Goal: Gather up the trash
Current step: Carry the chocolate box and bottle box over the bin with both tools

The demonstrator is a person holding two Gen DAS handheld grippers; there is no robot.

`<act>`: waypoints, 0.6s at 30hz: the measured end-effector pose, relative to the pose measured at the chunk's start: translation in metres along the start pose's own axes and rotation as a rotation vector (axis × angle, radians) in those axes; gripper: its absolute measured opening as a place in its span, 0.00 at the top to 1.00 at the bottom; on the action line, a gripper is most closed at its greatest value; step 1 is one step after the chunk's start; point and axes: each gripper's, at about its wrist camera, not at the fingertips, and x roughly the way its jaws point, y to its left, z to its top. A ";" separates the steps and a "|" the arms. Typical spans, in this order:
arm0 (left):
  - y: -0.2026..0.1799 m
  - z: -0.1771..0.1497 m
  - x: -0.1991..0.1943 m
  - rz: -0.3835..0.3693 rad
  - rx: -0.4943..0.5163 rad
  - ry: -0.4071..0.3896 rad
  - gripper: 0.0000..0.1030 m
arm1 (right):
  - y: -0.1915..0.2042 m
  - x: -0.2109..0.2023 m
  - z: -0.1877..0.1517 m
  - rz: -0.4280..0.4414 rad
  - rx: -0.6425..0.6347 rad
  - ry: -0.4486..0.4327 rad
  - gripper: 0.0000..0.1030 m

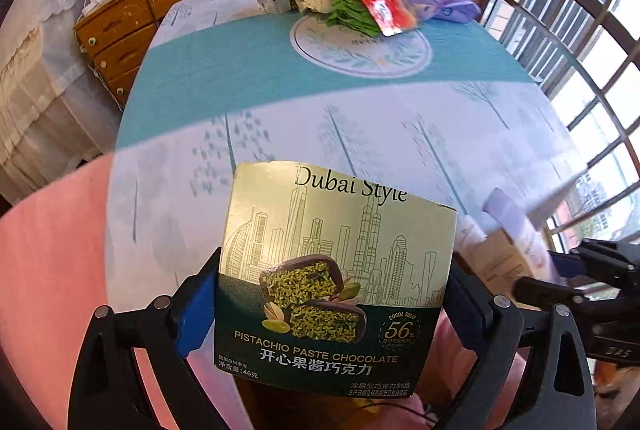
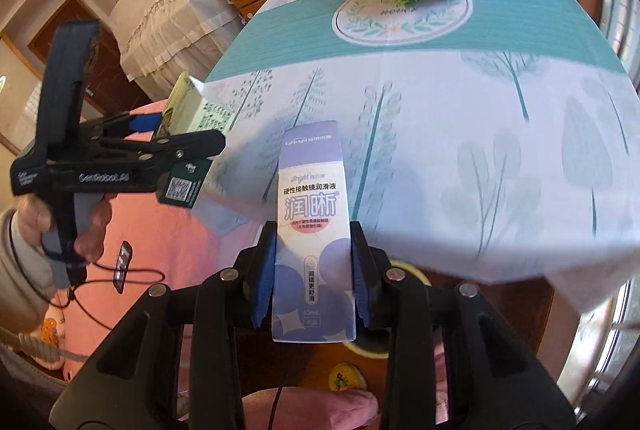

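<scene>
Above the table edge, left gripper (image 1: 334,294) clamping chocolate box (image 1: 336,270); right gripper (image 2: 314,270) clamping eye-drop box (image 2: 312,230)

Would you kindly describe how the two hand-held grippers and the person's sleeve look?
Each hand-held gripper, left and right, is a black frame with silver rivets and blue pads. The left one carries white lettering and a thin black cable. The sleeve is pale grey.

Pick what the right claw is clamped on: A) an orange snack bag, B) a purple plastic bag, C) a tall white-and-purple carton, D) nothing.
C: the right claw has its blue pads pressed against both sides of the tall white-and-purple carton.
</scene>
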 end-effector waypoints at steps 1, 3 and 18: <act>-0.006 -0.013 -0.007 -0.016 -0.008 0.005 0.06 | 0.005 -0.002 -0.011 -0.006 0.003 0.006 0.71; -0.017 -0.041 -0.016 -0.059 -0.029 0.023 0.06 | 0.015 -0.006 -0.032 -0.020 0.004 0.034 0.71; -0.059 -0.177 0.094 -0.059 -0.241 0.170 0.06 | -0.014 0.073 -0.156 -0.141 -0.009 0.263 0.71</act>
